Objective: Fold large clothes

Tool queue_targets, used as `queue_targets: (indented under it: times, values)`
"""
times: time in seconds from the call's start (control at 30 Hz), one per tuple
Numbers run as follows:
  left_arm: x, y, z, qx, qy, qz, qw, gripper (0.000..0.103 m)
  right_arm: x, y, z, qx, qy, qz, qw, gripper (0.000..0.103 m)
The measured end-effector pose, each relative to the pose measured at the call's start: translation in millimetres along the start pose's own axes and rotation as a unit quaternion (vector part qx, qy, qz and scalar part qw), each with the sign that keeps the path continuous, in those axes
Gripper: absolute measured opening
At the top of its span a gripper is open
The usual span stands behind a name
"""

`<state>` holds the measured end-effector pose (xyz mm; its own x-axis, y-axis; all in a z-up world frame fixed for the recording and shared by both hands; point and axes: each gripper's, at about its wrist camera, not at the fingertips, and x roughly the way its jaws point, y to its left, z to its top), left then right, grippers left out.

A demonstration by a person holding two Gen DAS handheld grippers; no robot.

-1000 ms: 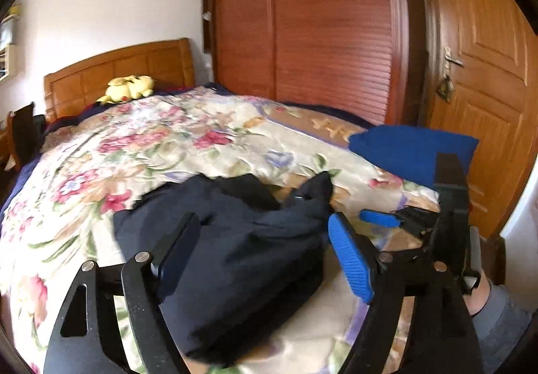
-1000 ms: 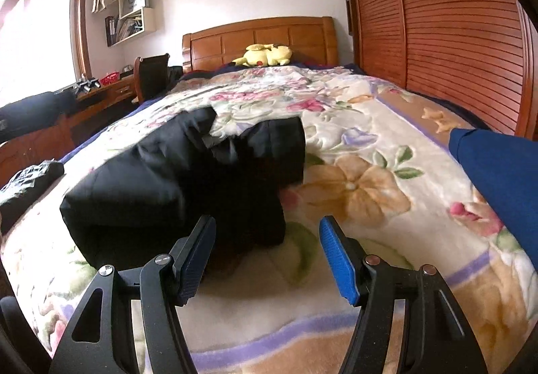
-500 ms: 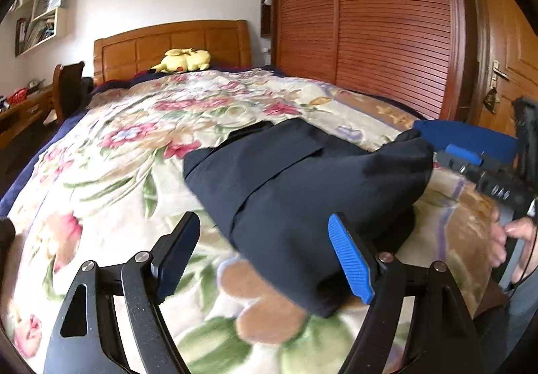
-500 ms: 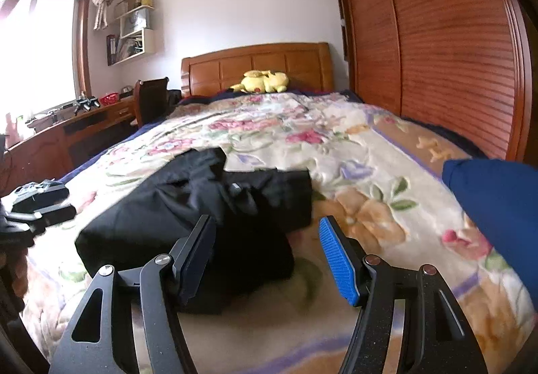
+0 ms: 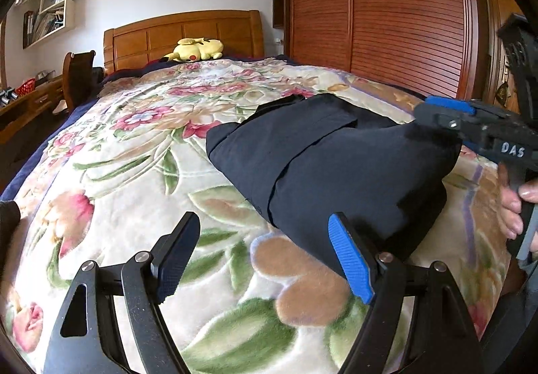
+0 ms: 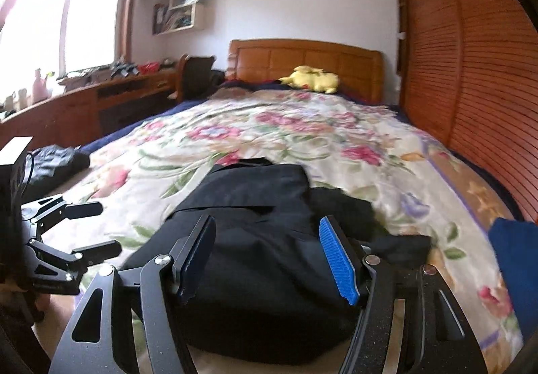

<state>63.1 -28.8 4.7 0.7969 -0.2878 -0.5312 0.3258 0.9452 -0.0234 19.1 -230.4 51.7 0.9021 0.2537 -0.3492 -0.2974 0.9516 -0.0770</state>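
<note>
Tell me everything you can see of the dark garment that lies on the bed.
The dark garment is black or very dark navy, of smooth woven cloth. It is folded into a thick, roughly rectangular bundle, with an overlapping panel edge running across its top. It lies on the floral blanket near the foot of the bed. Neither gripper grasps it: the right gripper hangs open over it, the left gripper open beside it.

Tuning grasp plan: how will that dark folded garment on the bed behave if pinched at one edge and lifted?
Likely floppy: the dark garment lies in soft, rounded folds that sag onto the floral blanket, so lifting one edge would probably undo the layers. It looks bulky, so moderately heavy for cloth. The surface seems smooth, perhaps slippery. It won't roll or break.
</note>
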Motion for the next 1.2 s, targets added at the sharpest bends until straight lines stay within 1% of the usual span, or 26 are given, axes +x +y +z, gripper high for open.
queue_targets:
  times: [0.1,0.17,0.27,0.33,0.43,0.5,0.57,0.7,0.77,0.87,0.93,1.03,1.2]
  values:
    - [-1,5,-2,-0.004,0.001,0.0,1.0,0.08,13,6,1,-0.005,0.014,0.016,1.0,0.066]
    - [-1,8,-3,-0.008,0.003,-0.002,1.0,0.08,22,8,-4,-0.011,0.03,0.022,0.999,0.066]
    - [-1,13,-5,-0.01,0.006,-0.002,0.9999,0.08,39,7,-11,-0.021,0.057,0.015,0.998,0.066]
    - [-1,15,-6,-0.009,0.006,0.001,0.9999,0.08,51,2,-17,-0.022,0.083,0.016,0.996,0.066]
    - [-2,19,-6,-0.011,0.005,0.004,0.9999,0.08,65,-3,-28,-0.04,0.117,0.003,0.992,0.066]
    - [-5,22,-7,-0.013,0.004,0.005,0.9999,0.08,68,-5,-22,-0.03,0.118,0.007,0.992,0.066]
    - [-7,23,-8,-0.014,0.003,0.006,0.9999,0.08,65,-6,-16,-0.033,0.113,0.004,0.993,0.066]
    - [-8,25,-10,-0.01,0.003,0.009,0.9999,0.08,46,-9,-4,-0.013,0.078,0.004,0.997,0.066]
    - [-8,25,-10,-0.01,0.003,0.01,0.9999,0.08,35,-8,3,-0.006,0.054,0.015,0.998,0.066]
    - [-8,27,-11,-0.013,0.004,0.011,0.9998,0.08,28,6,8,-0.016,0.039,0.04,0.998,0.066]
    - [-8,27,-11,-0.015,0.003,0.012,0.9998,0.08,28,14,4,-0.029,0.042,0.055,0.997,0.066]
    - [-9,28,-11,-0.015,0.004,0.013,0.9998,0.08,38,20,-4,-0.045,0.054,0.061,0.996,0.066]
    - [-9,29,-11,-0.017,0.003,0.014,0.9998,0.08,49,1,-12,-0.016,0.085,0.095,0.992,0.066]
